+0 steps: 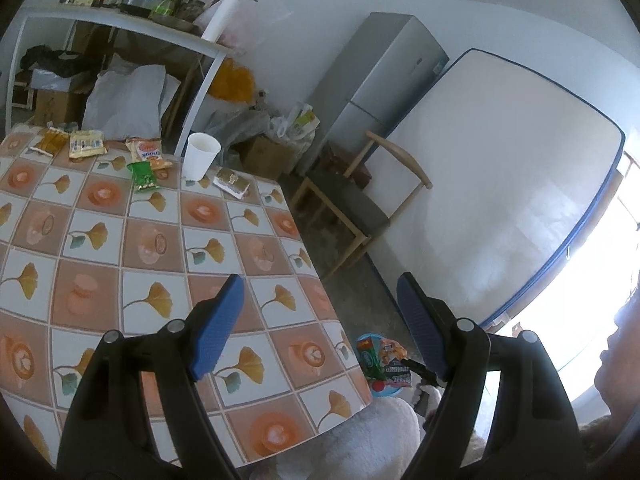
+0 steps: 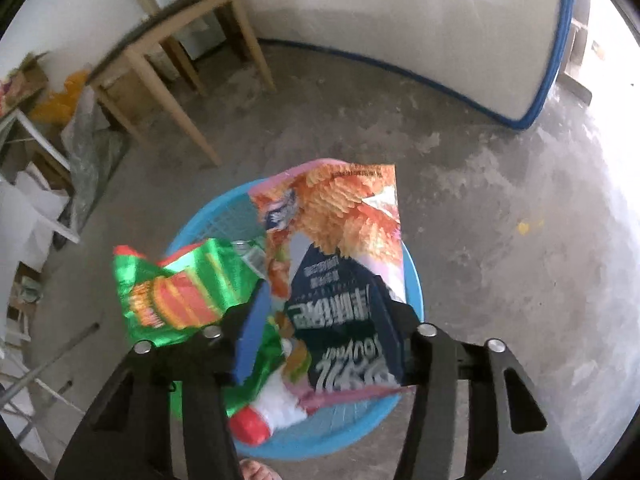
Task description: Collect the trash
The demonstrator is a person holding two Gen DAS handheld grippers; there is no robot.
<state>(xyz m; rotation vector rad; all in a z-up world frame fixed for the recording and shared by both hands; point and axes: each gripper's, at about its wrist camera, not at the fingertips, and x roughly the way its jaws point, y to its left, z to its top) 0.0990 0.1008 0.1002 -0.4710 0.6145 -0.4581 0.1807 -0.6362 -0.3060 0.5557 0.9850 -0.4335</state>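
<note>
We hold the left gripper [image 1: 320, 320] tilted gently downward over the near corner of the table [image 1: 120, 248], its blue ribbed fingers [image 1: 218, 326] standing wide apart with nothing between them. Our right gripper [image 2: 320, 328] points steeply down over the blue basket [image 2: 414, 280] on the floor. Its fingers are parted, and a large snack bag [image 2: 344, 248] lies between them; whether the pads still press on it we cannot tell, as the right-hand pad is hidden behind the bag. A crumpled green wrapper [image 2: 184, 288] rests just beside the left-hand finger, over the basket's rim.

The snack bag carries white lettering on a dark blue panel, seen upside down; the letters "TOOY" seem to show, but the rest is too blurred to read. Its upper part shows orange ridged chips on pink. On the table's far side, one orange packet [image 1: 148, 152] bears red lettering that we cannot make out.

The basket is round plastic with a lattice wall. The wrappers are glossy foil, creased. The table wears a smooth checked cloth printed with ginkgo leaves and coffee cups. At its far edge lie a small green packet [image 1: 144, 176], yellow packets [image 1: 86, 144], a flat pale packet [image 1: 232, 182] and a white paper cup [image 1: 201, 156], upright. The floor is bare, mottled concrete.
</note>
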